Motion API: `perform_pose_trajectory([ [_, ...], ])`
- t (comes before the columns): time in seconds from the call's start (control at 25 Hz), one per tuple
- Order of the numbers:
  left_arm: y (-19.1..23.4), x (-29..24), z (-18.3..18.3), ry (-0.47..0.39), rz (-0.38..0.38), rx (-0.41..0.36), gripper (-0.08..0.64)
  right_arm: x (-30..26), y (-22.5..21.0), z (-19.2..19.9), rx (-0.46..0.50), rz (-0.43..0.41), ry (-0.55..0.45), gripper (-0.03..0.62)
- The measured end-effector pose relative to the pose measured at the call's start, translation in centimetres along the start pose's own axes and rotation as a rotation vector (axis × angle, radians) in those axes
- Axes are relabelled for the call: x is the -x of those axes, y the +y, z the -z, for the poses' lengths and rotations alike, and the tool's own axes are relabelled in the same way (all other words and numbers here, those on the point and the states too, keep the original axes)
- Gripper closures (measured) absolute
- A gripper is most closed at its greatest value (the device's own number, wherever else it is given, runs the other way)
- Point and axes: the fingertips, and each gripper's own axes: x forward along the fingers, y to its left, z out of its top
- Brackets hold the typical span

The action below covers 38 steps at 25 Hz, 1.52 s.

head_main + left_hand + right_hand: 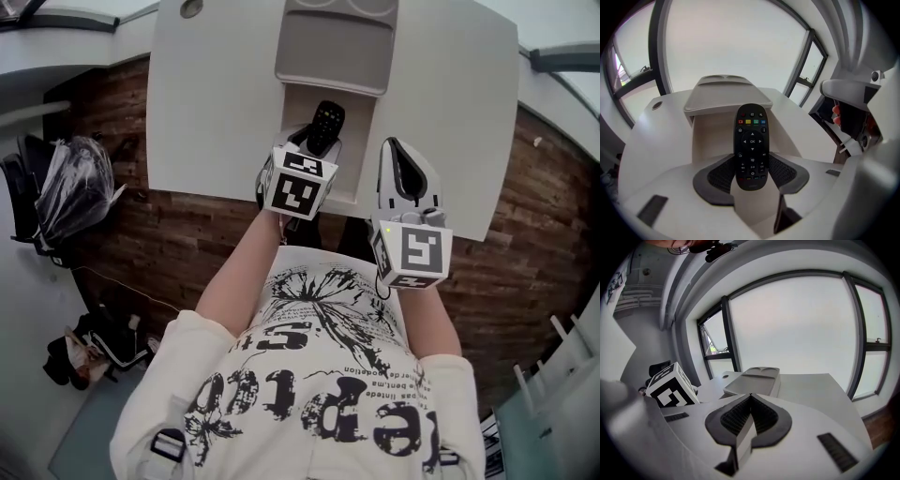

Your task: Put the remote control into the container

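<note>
A black remote control (326,125) with coloured buttons is clamped by its lower end in my left gripper (313,150). It points forward over the open near compartment of the beige container (298,58), which stands on the white table. In the left gripper view the remote (751,145) sits between the dark ribbed pads, and the container (723,96) lies just beyond it. My right gripper (395,148) is held to the right of the container, shut and empty. In its own view the right gripper (750,397) has its pads pressed together, with the container (754,380) ahead.
The white table (206,112) has a cable hole (191,7) at its far left. Its near edge runs just under both grippers. A black bag (75,183) sits on the brick-pattern floor at the left. Large windows stand behind the table.
</note>
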Motion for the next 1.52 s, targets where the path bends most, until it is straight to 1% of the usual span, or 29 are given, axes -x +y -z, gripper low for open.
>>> perform_pose_trajectory([
  [0.12,-0.6,-0.8,0.6,0.057,0.011,-0.017,0.327,-0.6,0.3,0.0,0.002,-0.022,0.015,0.588],
  [0.2,-0.7,-1.4,0.9,0.085,0.008,-0.013,0.327,-0.9,0.4,-0.2,0.003,-0.033,0.02,0.588],
  [0.36,0.0,-2.5,1.7,0.103,0.015,0.072,0.327,-1.4,0.8,-1.2,0.022,-0.059,0.01,0.588],
  [0.44,0.2,-2.5,1.5,0.107,0.018,0.095,0.327,-1.6,0.5,-1.4,0.035,-0.059,0.009,0.588],
  [0.6,0.2,-2.7,1.3,0.123,0.022,0.073,0.327,-1.9,-0.2,-1.3,0.03,-0.055,0.017,0.589],
  [0.8,-0.1,-2.5,1.4,0.138,0.039,0.078,0.327,-2.1,0.1,-1.0,0.021,-0.068,0.037,0.588],
  [0.92,-0.3,-2.7,1.4,0.143,0.031,0.034,0.327,-2.4,0.3,-1.8,0.025,-0.077,0.023,0.588],
  [1.0,-0.5,-2.7,1.2,0.128,0.03,0.009,0.327,-2.3,0.6,-2.1,0.041,-0.086,0.017,0.589],
  [1.16,-0.7,-2.1,0.9,0.103,0.043,0.02,0.322,-1.8,0.8,-2.2,0.056,-0.093,0.019,0.589],
  [1.32,-0.8,-0.6,0.1,0.085,0.037,-0.018,0.318,-1.3,0.7,-2.2,0.054,-0.093,0.021,0.589],
  [1.4,-0.8,0.4,-1.0,0.045,0.03,-0.028,0.318,-1.1,0.9,-2.4,0.063,-0.099,0.018,0.588],
  [1.48,-0.6,1.6,-2.4,-0.018,-0.006,-0.043,0.318,-0.8,1.1,-2.7,0.07,-0.101,0.007,0.588],
  [1.52,-0.4,2.2,-3.2,-0.065,-0.033,-0.048,0.318,-0.6,1.1,-2.8,0.072,-0.1,0.0,0.589],
])
